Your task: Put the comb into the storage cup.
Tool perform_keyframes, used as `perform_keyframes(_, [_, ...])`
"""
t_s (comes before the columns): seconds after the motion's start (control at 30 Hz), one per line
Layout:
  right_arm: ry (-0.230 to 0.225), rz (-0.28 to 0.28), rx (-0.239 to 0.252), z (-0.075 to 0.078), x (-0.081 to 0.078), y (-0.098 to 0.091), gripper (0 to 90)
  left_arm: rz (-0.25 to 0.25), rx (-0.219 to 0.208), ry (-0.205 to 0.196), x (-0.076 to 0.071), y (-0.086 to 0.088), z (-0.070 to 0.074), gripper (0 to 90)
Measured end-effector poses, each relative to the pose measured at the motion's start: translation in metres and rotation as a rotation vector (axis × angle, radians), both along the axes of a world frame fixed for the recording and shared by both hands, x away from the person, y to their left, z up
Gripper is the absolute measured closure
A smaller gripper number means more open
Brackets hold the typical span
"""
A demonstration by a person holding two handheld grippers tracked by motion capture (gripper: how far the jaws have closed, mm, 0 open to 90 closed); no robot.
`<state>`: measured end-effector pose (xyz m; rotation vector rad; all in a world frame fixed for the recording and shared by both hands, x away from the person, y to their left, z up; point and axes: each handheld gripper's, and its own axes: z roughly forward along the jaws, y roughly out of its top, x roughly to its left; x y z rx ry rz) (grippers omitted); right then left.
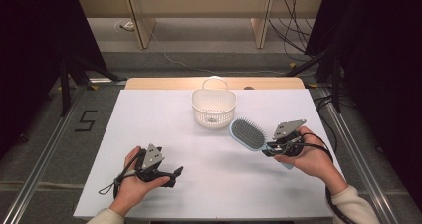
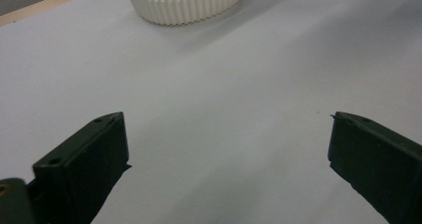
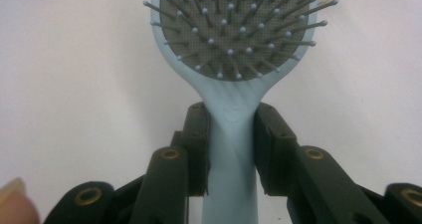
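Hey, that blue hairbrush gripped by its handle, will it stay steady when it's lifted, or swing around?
The hairbrush looks like stiff plastic, so it probably won't flop. The right gripper clamps only the narrow handle, and the broad bristled head sticks out, so it may pivot or droop. The smooth handle could also slip.

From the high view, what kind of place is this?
Probably a lab recording station, not a home: a white table on a framed rig, loose cables on the floor behind, a floor marking "5", dark curtains at the sides.
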<state>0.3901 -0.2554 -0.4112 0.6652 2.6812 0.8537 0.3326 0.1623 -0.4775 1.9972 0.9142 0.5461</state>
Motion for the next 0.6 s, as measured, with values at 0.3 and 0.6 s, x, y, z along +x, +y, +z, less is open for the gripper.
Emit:
perform_keyframes(0.3, [-0.058, -0.063, 0.074, 0.0043, 0.0016, -0.0031, 70.6, 0.001, 0.000, -0.002, 0.0000, 0.0002, 0.0003, 1.9])
perform_keyframes(0.6, [-0.074, -0.100, 0.111, 0.0059, 0.0029, -0.0066, 70.5, 0.002, -0.001, -0.002, 0.0001, 0.0002, 0.0002, 1.9])
